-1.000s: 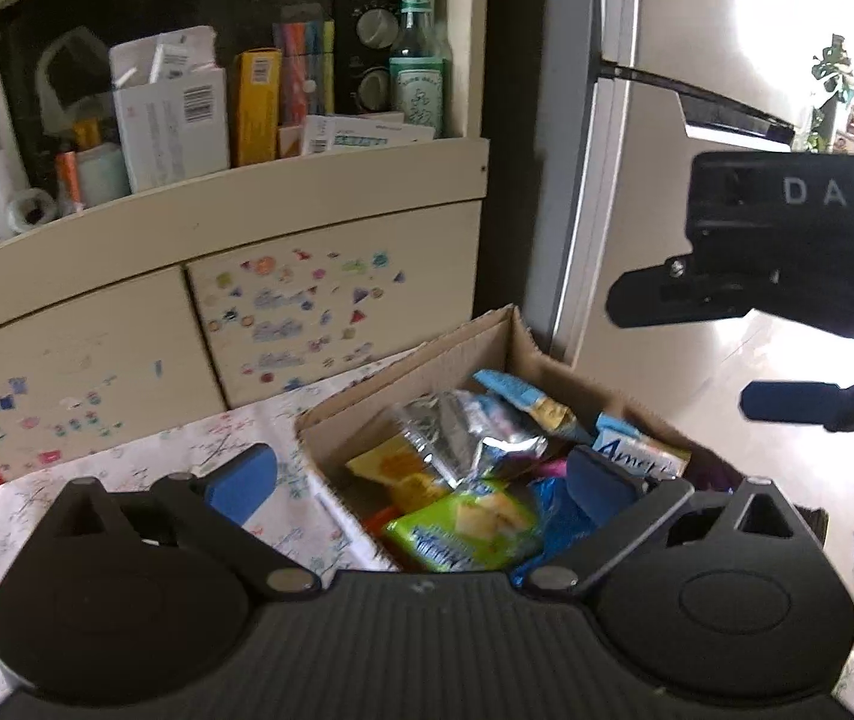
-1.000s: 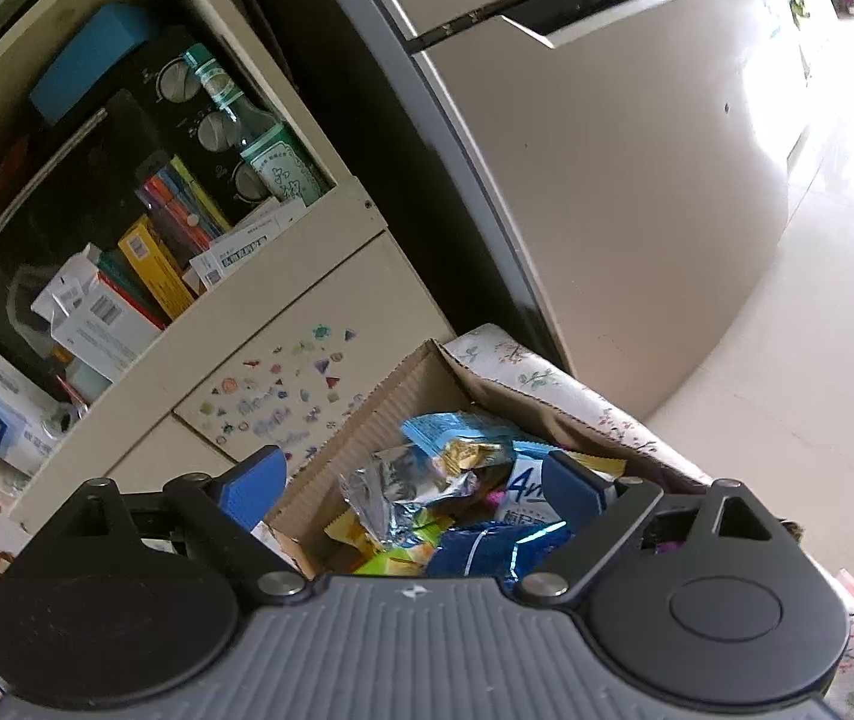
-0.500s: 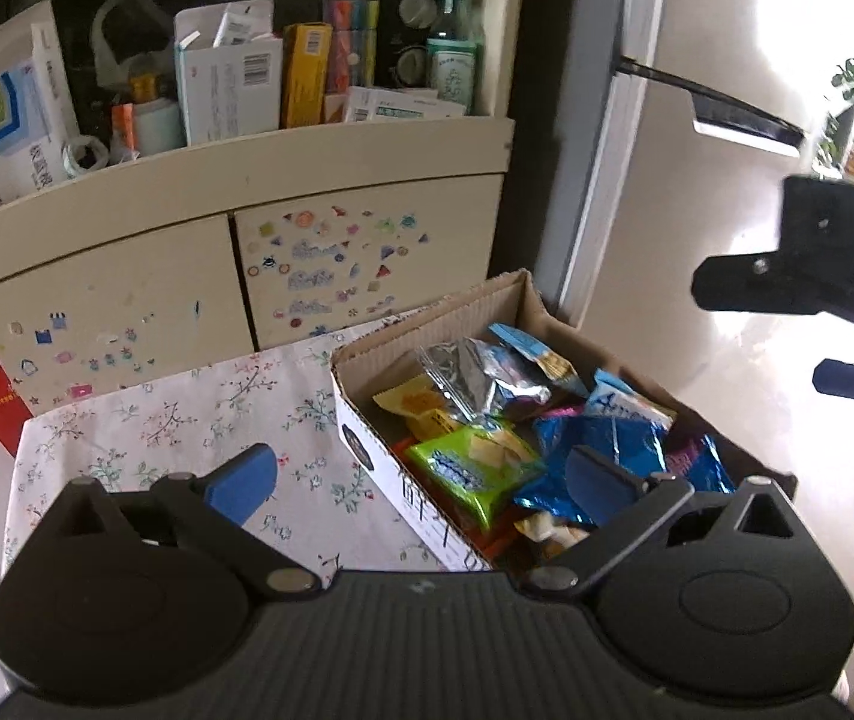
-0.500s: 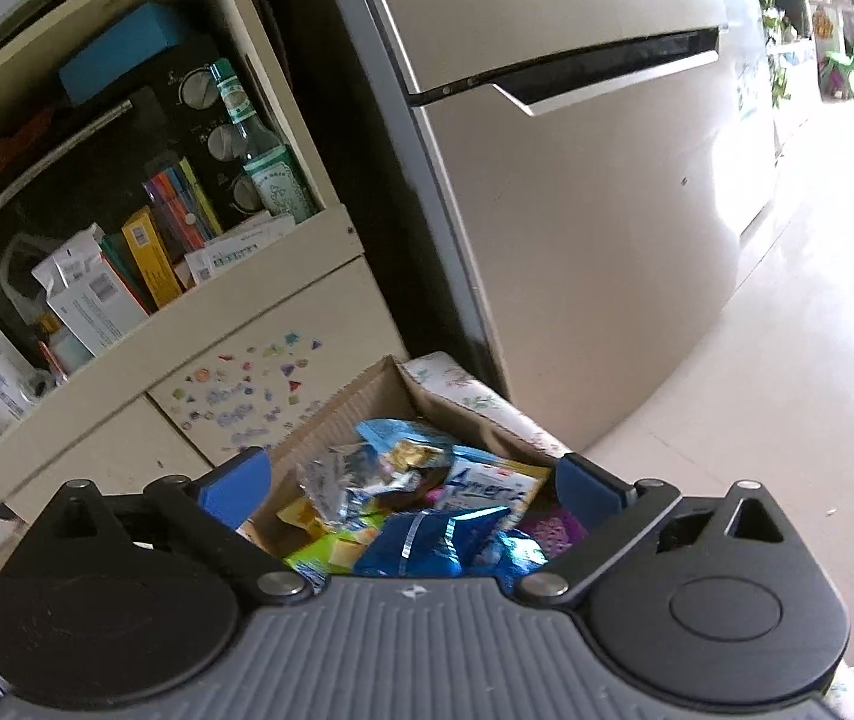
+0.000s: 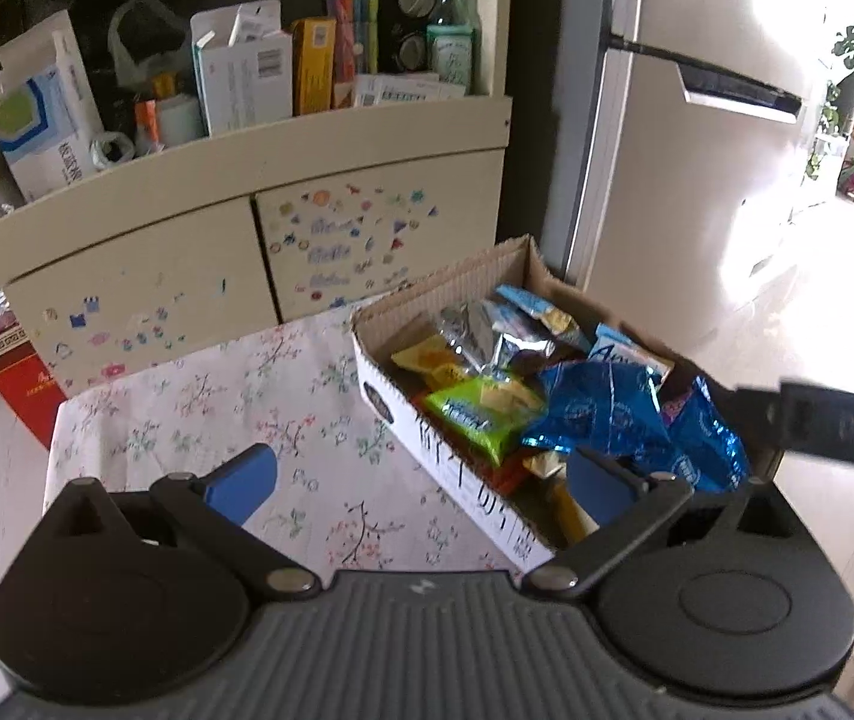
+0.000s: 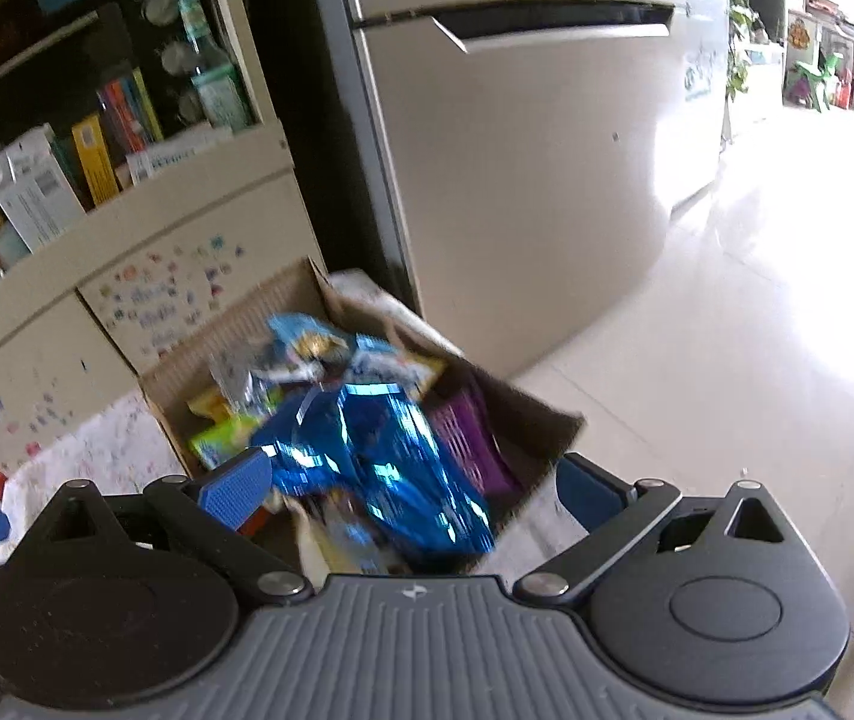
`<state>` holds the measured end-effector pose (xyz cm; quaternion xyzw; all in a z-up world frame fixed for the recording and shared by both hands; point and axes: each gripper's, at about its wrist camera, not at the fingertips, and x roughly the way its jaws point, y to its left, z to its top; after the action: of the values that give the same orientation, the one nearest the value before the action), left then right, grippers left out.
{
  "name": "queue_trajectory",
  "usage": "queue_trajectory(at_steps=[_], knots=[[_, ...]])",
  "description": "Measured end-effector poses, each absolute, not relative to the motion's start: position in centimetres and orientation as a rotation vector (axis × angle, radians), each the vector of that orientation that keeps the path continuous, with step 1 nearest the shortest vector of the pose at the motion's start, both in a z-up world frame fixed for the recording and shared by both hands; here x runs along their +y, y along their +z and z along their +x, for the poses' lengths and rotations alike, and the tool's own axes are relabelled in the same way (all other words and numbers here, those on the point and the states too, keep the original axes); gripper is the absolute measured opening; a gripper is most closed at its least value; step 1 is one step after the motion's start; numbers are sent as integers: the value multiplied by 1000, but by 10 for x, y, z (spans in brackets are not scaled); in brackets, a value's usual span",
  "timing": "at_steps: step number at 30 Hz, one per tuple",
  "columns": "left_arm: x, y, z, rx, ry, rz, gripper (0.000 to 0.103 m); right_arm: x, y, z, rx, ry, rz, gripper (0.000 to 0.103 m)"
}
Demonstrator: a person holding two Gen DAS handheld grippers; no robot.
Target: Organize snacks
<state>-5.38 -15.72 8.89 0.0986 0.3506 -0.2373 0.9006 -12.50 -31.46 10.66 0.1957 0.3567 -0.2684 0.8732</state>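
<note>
A tall beige refrigerator (image 5: 685,192) with a dark recessed handle stands at the right. Just left of it is a cream cabinet (image 5: 235,222), its open shelf crammed with cartons and a green glass bottle (image 5: 450,42), and its 2 lower doors dotted with small coloured stickers.

In front of the cabinet stands a tabletop under a white cloth printed with blossom sprigs (image 5: 235,414). At the cloth's right end sits an open brown corrugated cardboard box (image 5: 457,282), white on its outer side, heaped with snack packets. Topmost is a crinkled shiny blue foil bag (image 5: 601,414). To its left lies a lime-green packet (image 5: 475,408), further back a silver foil packet (image 5: 487,336), and a purple packet (image 6: 463,438) is wedged against the box's right wall. A red box (image 5: 19,378) stands on the pale floor by the cloth's left edge.

The left tongs (image 5: 421,486) hang over the cloth and the near end of the box, their blue pads spread wide with nothing gripped. The right tongs (image 6: 409,486) hover directly above the blue foil bag; their jaws have just been opening and now stand at full spread, the bag lying below and between the pads (image 6: 235,489) without being pressed. This view is smeared by motion blur.
</note>
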Motion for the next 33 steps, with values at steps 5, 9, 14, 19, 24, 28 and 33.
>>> queue_trajectory(at_steps=[5,9,14,19,24,28,33], knots=[[-158,84,-51,758,-471,207,102,-314,101,-129,775,-561,413,103],[-159,80,-48,772,-449,210,102,-316,98,-130,789,-565,424,103],[-162,72,-43,809,-432,204,102,-316,92,-127,817,-558,415,103],[-169,67,-41,820,-425,220,102,-315,87,-123,843,-561,384,103],[-175,61,-39,836,-420,231,102,-313,83,-119,867,-569,358,103],[-178,58,-37,841,-406,248,102,-312,79,-116,878,-594,335,103],[-180,56,-37,834,-395,267,102,-312,77,-114,880,-609,324,103]])
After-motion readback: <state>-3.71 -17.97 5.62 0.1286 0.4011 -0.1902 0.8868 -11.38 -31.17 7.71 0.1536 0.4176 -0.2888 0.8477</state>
